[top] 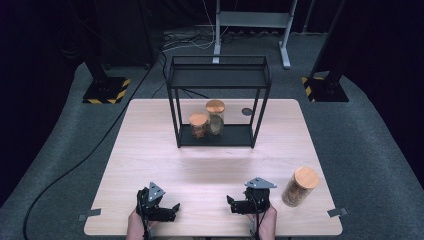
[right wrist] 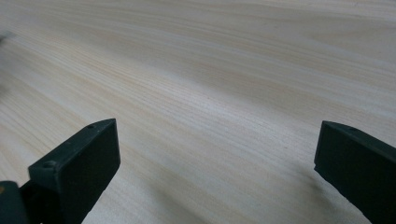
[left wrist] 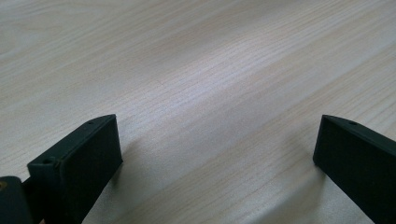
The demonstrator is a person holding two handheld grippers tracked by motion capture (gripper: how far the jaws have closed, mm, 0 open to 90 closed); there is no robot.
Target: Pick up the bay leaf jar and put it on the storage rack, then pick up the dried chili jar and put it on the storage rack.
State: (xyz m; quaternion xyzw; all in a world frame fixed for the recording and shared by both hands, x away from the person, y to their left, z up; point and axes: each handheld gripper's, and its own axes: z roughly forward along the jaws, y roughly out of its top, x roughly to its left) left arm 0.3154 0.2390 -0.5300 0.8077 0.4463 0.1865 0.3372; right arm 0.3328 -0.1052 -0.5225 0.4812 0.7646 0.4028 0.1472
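Observation:
Three glass jars with round wooden lids are in the high view. A short jar [top: 198,125] and a taller jar [top: 215,117] stand side by side on the bottom shelf of a black metal rack [top: 218,75] at the far middle of the table. The third jar [top: 300,186] stands alone near the front right corner. My left gripper [top: 174,207] [left wrist: 217,135] rests low at the front left, open, with bare wood between its jaws. At the front, just left of the lone jar, my right gripper [top: 231,204] [right wrist: 217,133] is open and empty too.
The light wooden table [top: 210,160] has a wide bare stretch between the rack and the grippers. A small dark disc [top: 247,111] lies behind the rack's right leg. Grey tape tabs [top: 336,212] mark the front corners. Cables and stand bases sit on the floor beyond.

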